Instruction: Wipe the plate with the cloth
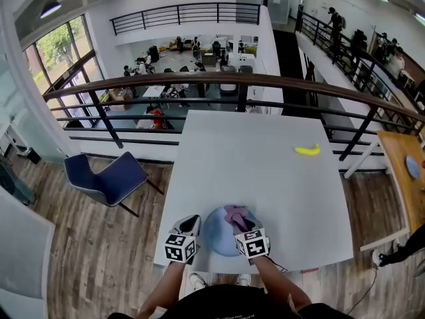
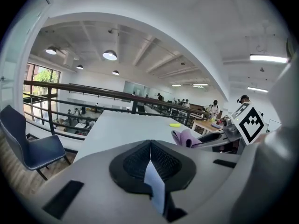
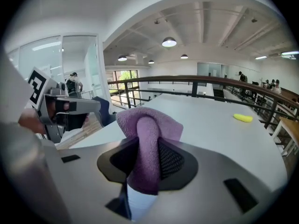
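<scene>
Little wiping is judged done: at the table's (image 1: 265, 165) near edge the cloth (image 3: 148, 125) is clenched in the right gripper (image 3: 148, 148) above the plate (image 1: 218, 234), while the left gripper (image 2: 150, 146) is held shut on nothing beside it.

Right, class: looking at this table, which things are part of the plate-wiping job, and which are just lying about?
In the job:
blue plate
purple cloth, clamped in the right gripper over the plate
left gripper, shut and empty, by the plate's left rim

Lying about:
yellow banana, far across the table
blue chair, beside the table
</scene>
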